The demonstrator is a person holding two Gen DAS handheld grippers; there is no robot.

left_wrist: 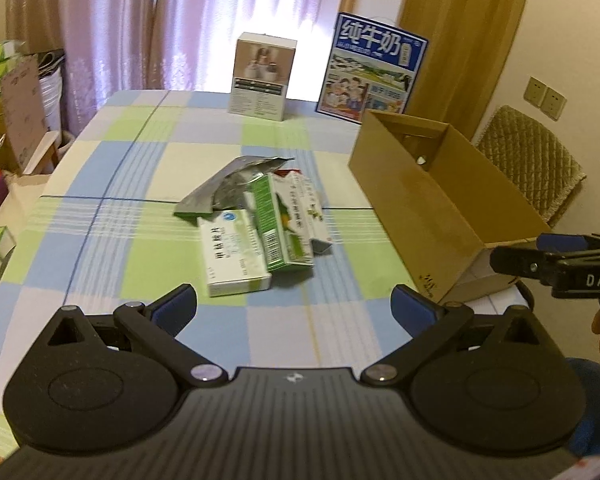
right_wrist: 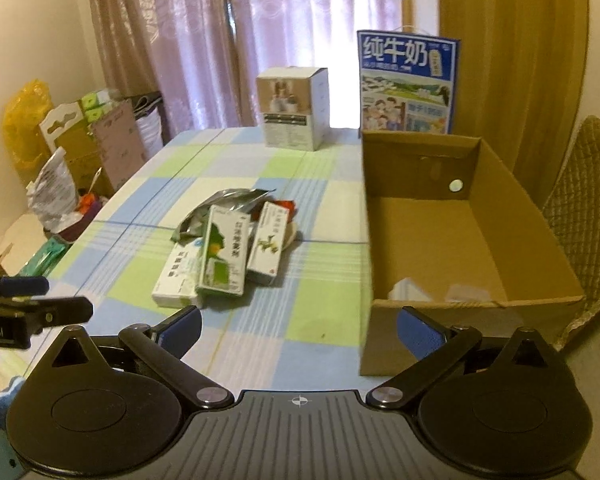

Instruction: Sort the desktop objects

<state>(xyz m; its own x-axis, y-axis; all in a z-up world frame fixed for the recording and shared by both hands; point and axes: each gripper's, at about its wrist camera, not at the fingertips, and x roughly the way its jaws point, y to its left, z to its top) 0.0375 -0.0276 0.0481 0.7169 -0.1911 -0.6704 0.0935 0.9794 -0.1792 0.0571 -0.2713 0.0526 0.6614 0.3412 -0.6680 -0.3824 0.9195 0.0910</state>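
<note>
Glossy carton pile (left_wrist: 256, 232), matte cardboard box (left_wrist: 432, 200)

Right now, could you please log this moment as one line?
left gripper: open, empty | right gripper: open, empty | pile of green-and-white cartons: on checked tablecloth | brown cardboard box: beside pile

The counter (right_wrist: 316, 320) wears a checked cloth of blue, green and cream squares. Near its middle lies a small heap: a white medicine box (right_wrist: 178, 278), a green-and-white box (right_wrist: 222, 256) leaning across it, another white box (right_wrist: 269, 244) just beside, and crumpled silver foil packs (right_wrist: 228, 200) behind them. An open cardboard box (right_wrist: 452, 248) sits along the right edge. At the far end stand a white product carton (right_wrist: 292, 108) and a blue milk carton (right_wrist: 408, 84)
</note>
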